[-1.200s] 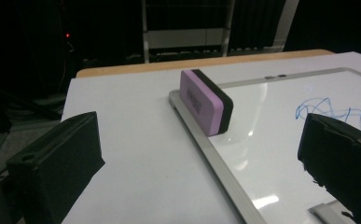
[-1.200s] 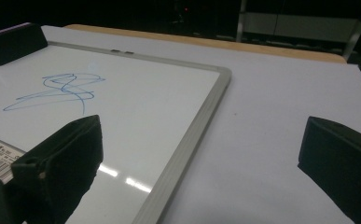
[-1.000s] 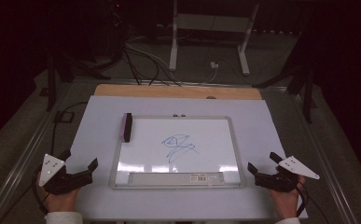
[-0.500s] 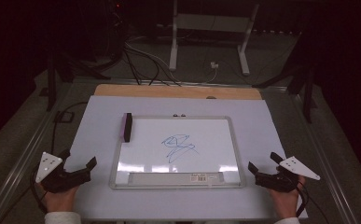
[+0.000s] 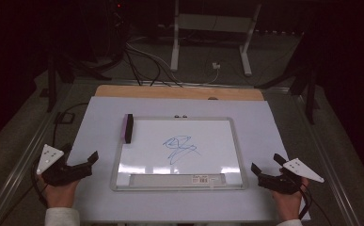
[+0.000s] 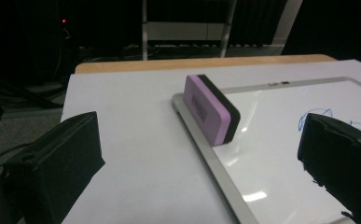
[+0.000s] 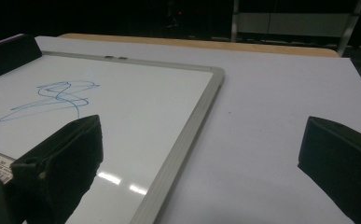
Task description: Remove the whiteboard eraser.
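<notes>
Eraser (image 6: 211,110) first: we see a purple-backed block with a black felt face, standing on its long edge at the whiteboard's (image 5: 231,141) 10 o'clock corner, touching the frame. Some embossed marking sits on its purple side, too faint for us to read. Toward the middle of the board lies the blue scribble (image 5: 180,148), which we take as the thing to be wiped off. Along the board's 6 o'clock edge runs a grey tray with a small barcode sticker (image 5: 202,178); its print is too small to read. The board rests on a white sheet (image 5: 264,117) over a wooden table (image 5: 179,92). Our left gripper (image 5: 93,160) sits at the board's 8 o'clock, its jaws spread wide and empty, and in its own view the eraser stands between them, farther off. Our right gripper (image 5: 264,170) waits at 4 o'clock, likewise spread and holding nothing. We judge the work barely begun: the step in hand is the approach to the eraser. Next, the left gripper needs to travel toward 12 o'clock, straddle the block across its thin sides, and close squarely so it does not tip over.
</notes>
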Demonstrator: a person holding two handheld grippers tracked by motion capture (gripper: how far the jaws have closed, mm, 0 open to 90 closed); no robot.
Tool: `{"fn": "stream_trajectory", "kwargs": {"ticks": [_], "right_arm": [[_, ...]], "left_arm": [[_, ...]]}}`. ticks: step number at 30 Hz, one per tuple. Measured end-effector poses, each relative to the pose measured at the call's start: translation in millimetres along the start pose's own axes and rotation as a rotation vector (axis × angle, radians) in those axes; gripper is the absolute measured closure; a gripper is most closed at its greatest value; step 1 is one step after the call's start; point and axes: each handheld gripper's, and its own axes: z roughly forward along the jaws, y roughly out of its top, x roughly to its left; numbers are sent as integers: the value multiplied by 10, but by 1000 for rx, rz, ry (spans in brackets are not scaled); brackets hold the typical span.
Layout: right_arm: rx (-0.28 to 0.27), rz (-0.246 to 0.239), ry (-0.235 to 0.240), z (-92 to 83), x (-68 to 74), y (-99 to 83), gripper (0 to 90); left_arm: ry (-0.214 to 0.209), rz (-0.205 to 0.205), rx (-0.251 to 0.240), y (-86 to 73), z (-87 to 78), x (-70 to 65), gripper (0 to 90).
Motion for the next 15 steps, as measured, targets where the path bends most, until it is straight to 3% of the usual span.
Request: {"fn": "stream_trajectory", "kwargs": {"ticks": [9, 15], "right_arm": [[-5, 16, -1, 12, -36, -21, 0], [-11, 13, 1, 3, -36, -21, 0]], "left_arm": [[-15, 0, -4, 177, 162, -17, 6], [-18, 29, 4, 292, 338, -78, 6]]}}
